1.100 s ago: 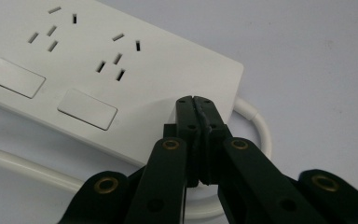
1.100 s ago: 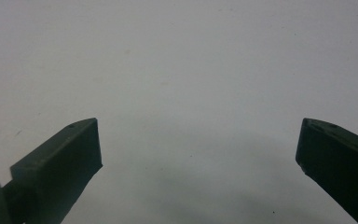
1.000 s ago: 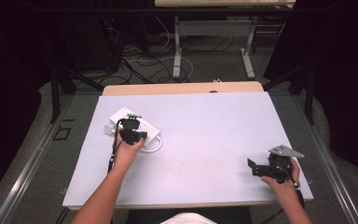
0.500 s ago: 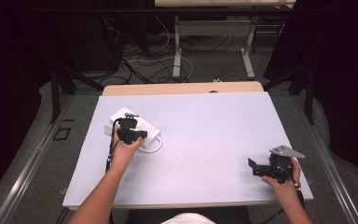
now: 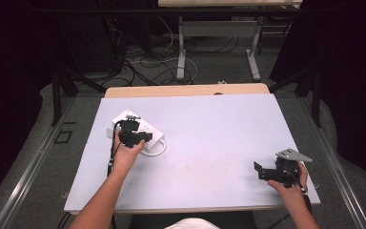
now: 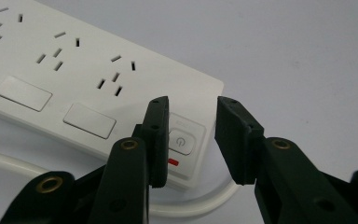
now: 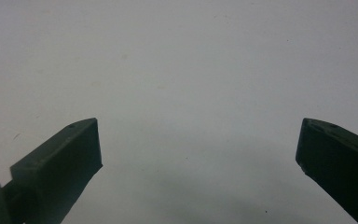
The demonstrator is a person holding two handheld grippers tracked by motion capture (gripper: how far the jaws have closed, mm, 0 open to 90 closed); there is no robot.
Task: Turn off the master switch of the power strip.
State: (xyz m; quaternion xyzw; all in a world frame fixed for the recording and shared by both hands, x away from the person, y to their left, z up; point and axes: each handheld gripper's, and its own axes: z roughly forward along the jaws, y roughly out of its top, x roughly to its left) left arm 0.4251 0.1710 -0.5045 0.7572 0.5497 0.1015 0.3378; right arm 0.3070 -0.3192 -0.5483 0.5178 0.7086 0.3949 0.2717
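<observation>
A white power strip [image 5: 147,130] lies at the left of the white table [image 5: 209,143], its white cord [image 5: 158,150] looping by its near end. In the left gripper view the power strip [image 6: 74,74] shows several sockets and a round power button [image 6: 182,140] above a red mark at its end. My left gripper [image 5: 136,136] hangs just over that end; its jaws stand a little apart, the left gripper [image 6: 193,121] open around the button corner and holding nothing. My right gripper [image 5: 263,171] rests near the table's front right corner, and in its own view the right gripper [image 7: 198,140] is wide open over bare tabletop.
A wooden board [image 5: 186,90] borders the table's far edge. Beyond it, cables [image 5: 143,57] lie on the floor around the legs of another table [image 5: 181,52]. Dark curtains close off both sides.
The left gripper has barely shifted over the end of the power strip. The right gripper has stayed where it was.
</observation>
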